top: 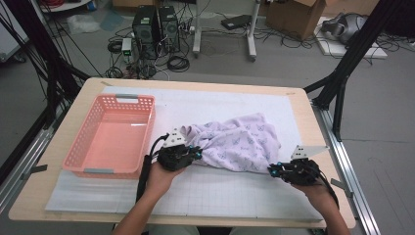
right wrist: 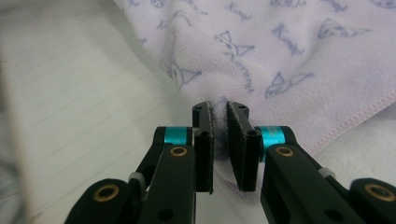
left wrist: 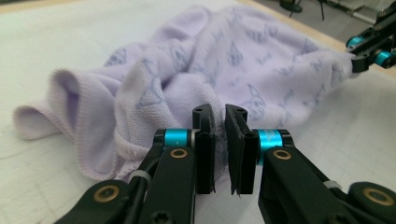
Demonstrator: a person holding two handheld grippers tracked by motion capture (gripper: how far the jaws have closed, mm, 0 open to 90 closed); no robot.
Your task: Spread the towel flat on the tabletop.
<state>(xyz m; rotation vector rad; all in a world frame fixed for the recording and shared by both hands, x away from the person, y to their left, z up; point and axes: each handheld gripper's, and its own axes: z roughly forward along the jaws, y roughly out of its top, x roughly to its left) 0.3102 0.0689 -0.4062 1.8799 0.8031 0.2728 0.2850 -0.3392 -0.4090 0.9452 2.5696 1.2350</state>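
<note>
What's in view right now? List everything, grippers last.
towel: one, lilac with a blue print, crumpled on the mat right of the basket
basket: one, pink plastic, nothing in it, left part of the mat
mat: one, white with a grid, covers most of the table
table: one, light wood, under the mat
computer towers: two, black, on the floor beyond the table
cardboard box: one, brown, floor at far right
left gripper: one, black with blue rings, at the towel's left edge, jaws almost together
right gripper: one, black with blue rings, pinching the towel's right edge
hands: two, near edge of the table
</note>
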